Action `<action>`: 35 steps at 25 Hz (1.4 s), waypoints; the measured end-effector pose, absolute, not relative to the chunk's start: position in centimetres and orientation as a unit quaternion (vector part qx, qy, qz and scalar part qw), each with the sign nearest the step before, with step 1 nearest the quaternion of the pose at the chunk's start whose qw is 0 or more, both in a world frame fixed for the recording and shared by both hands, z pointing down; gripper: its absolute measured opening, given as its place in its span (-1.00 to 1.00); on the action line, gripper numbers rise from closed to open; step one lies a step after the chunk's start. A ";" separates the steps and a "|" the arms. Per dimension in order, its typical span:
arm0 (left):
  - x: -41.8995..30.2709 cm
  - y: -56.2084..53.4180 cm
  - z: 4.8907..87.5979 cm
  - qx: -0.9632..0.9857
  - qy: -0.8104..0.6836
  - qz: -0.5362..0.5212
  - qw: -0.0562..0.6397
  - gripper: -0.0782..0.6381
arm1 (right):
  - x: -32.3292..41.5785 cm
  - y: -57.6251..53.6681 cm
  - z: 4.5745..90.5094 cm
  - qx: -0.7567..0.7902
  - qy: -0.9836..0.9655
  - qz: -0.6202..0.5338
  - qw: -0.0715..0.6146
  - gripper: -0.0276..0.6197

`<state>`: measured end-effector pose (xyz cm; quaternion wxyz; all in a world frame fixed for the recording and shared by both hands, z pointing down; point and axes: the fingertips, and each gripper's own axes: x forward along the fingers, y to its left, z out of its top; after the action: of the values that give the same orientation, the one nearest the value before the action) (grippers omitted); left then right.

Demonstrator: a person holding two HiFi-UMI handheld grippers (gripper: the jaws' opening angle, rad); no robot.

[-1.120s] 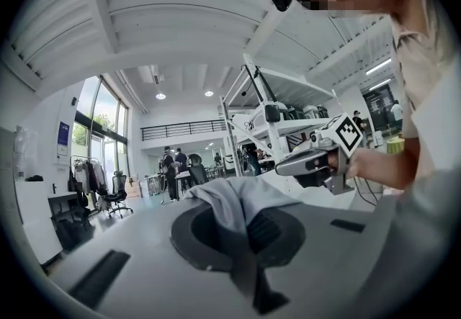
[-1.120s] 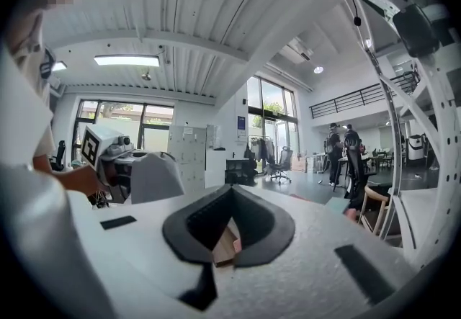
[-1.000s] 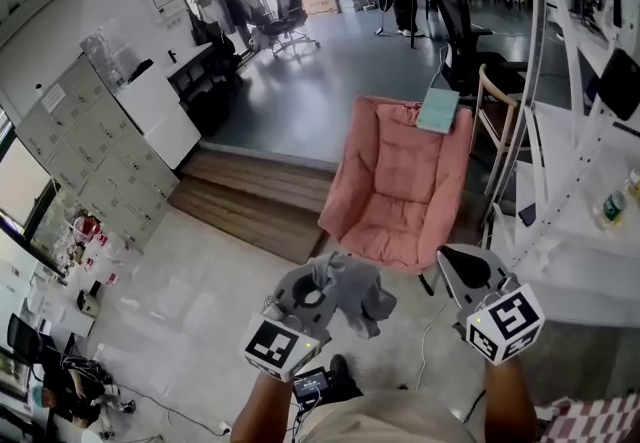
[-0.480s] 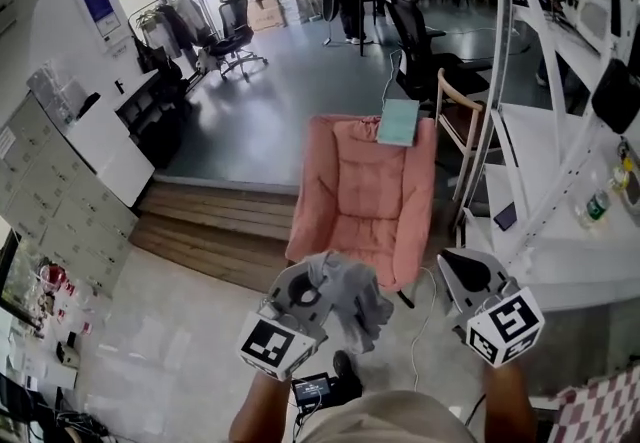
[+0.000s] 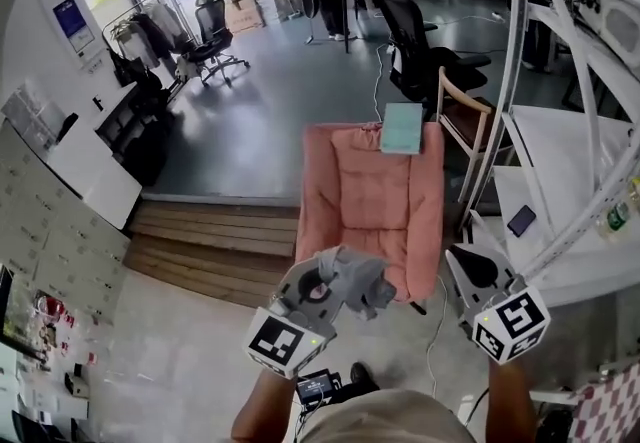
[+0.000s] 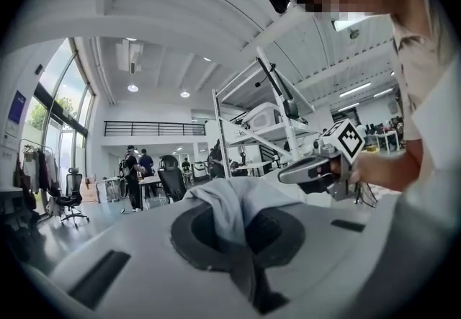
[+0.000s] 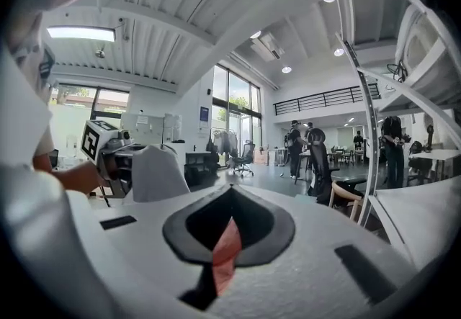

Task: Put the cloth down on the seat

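Head view, going left to right. Wooden steps [image 5: 215,236] slid a bit further left than a second ago, so clearly swung round and walked in.

Next along, left gripper [image 5: 325,276] clamped tight on the grey cloth [image 5: 362,283]. Same bunched-up grip as a second ago, no slack let out. Backed up by the left gripper view, with fabric pinched right in the slit and spilling over the top. Hanging just in front of the near edge of the seat [image 5: 345,226] at this point, not lying on it.

Then the pink chair [image 5: 372,166] itself. Gone from right of centre to pretty much straight ahead, and a bit nearer too. Got a teal pad [image 5: 402,128] draped over the backrest.

Furthest right, right gripper [image 5: 478,271] carried along level with the other one. Closed down to a thin slit with nothing in it, just a sliver of pink peeking through in the right gripper view.

Reckon: approach basically done, drop-off not started. Still need to reach out over the cushion, lower a touch and open up. Worth watching for the cloth snagging in the gripper or sliding off the front lip.
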<state>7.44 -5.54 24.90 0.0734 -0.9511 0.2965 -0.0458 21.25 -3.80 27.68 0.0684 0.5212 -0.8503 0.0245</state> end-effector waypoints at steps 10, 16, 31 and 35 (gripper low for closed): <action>3.1 -13.2 26.4 -0.957 0.277 -0.043 0.070 -0.73 | 17.1 -11.8 28.4 0.536 -0.840 0.019 0.081 -0.94; -1.4 -15.9 25.2 -0.956 0.279 -0.021 0.088 -0.73 | 12.5 -13.5 26.5 0.541 -0.834 0.005 0.107 -0.94; -6.1 -23.3 25.0 -0.925 0.362 -0.032 0.109 -0.73 | 10.0 -24.7 27.9 0.475 -0.874 -0.004 0.102 -0.94; -7.4 -27.1 25.5 -0.912 0.397 -0.042 0.099 -0.73 | 9.1 -29.6 28.8 0.448 -0.889 0.000 0.100 -0.94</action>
<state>-7.35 -27.11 25.54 0.0987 -0.9117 0.3967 -0.0417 9.06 -29.62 28.79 0.0995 0.4476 -0.8887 0.0001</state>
